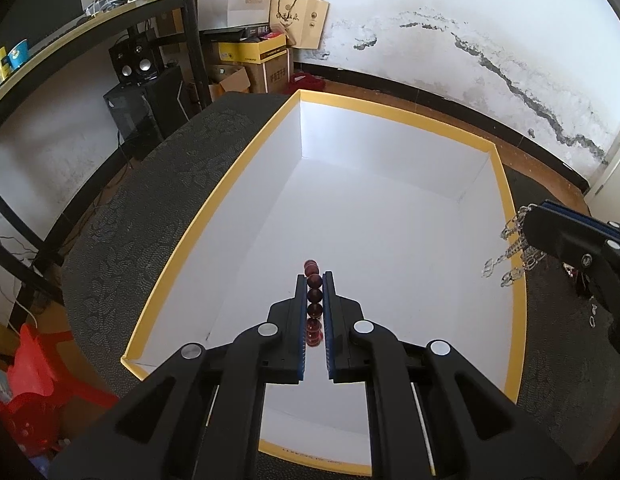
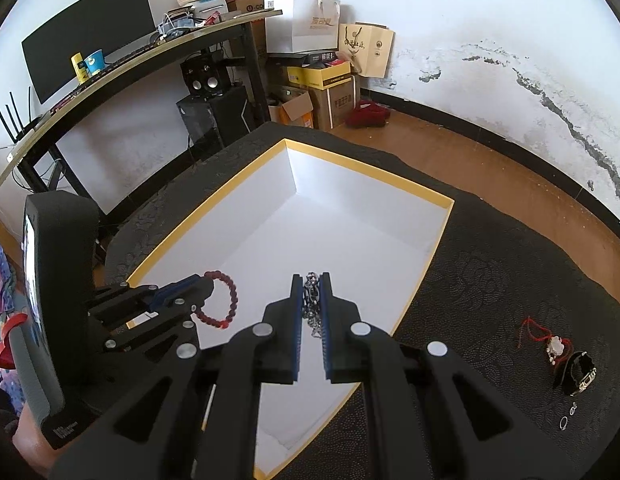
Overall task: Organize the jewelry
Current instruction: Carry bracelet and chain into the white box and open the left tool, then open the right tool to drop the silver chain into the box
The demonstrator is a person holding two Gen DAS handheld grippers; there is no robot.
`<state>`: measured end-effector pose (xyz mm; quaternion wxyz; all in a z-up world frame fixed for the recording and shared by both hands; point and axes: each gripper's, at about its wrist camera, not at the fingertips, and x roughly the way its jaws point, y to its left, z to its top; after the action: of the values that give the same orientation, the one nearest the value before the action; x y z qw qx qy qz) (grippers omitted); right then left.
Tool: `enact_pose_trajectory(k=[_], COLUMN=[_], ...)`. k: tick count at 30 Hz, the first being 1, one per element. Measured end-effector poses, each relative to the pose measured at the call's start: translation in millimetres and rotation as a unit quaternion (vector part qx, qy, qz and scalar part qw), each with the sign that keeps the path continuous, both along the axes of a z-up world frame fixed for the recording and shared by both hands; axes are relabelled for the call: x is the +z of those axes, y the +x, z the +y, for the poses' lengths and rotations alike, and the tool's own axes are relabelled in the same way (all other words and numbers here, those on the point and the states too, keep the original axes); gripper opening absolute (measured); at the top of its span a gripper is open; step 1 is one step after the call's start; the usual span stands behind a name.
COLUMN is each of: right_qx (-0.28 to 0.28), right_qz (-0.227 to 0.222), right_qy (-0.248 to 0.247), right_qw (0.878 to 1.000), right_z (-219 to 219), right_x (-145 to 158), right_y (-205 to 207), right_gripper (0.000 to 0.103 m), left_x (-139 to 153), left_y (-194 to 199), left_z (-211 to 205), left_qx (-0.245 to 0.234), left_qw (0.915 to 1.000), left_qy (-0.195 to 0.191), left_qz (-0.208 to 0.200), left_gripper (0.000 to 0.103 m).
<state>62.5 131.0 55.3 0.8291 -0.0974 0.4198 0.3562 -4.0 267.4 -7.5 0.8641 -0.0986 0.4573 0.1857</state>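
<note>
A white box with a yellow rim (image 1: 446,130) (image 2: 374,174) lies open on a dark patterned cloth. My left gripper (image 1: 314,278) is shut on a dark red bead bracelet (image 1: 313,304) and holds it above the box's near left part; the bracelet also shows in the right wrist view (image 2: 226,300). My right gripper (image 2: 310,278) is shut on a silver chain (image 2: 312,304) above the box's near right part. In the left wrist view the chain (image 1: 510,248) hangs from the right gripper at the box's right rim.
On the cloth right of the box lie a red string piece with a white charm (image 2: 550,344), a black band (image 2: 576,372) and small silver rings (image 2: 566,418). A desk, speakers and cardboard boxes stand behind at the left.
</note>
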Motion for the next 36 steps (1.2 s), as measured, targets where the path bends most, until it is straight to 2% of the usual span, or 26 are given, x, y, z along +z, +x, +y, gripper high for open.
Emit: enact_pose_trajectory(k=[8, 10, 11, 12, 15, 27, 36], right_qx=[-0.002, -0.003, -0.004, -0.005, -0.007, -0.005, -0.004], right_qz=[0.000, -0.001, -0.001, -0.001, -0.001, 0.000, 0.008], right_qy=[0.003, 0.004, 0.004, 0.005, 0.006, 0.007, -0.007], right_qw=[1.000, 1.000, 1.000, 1.000, 1.000, 1.000, 1.000], right_z=[-1, -1, -1, -1, -2, -1, 8], right_x=[3, 4, 4, 5, 6, 5, -10], right_y=[0, 1, 1, 1, 3, 4, 15], right_gripper=[0.009, 0.009, 0.009, 0.009, 0.009, 0.009, 0.009], left_x=[-1, 0, 1, 2, 10, 9, 8], left_y=[1, 1, 0, -1, -5, -5, -6], left_z=[-1, 0, 0, -1, -6, -3, -5], left_qx=[-0.002, 0.002, 0.006, 0.011, 0.014, 0.022, 0.017], left_qw=[1.0000, 0.9999, 0.9999, 0.9998, 0.9988, 0.9989, 0.9991], left_qy=[-0.006, -0.007, -0.005, 0.003, 0.023, 0.023, 0.024], left_qz=[0.000, -0.008, -0.011, -0.016, -0.041, -0.034, -0.029], left_gripper=[0.007, 0.015, 0.048, 0.097, 0.097, 0.097, 0.097])
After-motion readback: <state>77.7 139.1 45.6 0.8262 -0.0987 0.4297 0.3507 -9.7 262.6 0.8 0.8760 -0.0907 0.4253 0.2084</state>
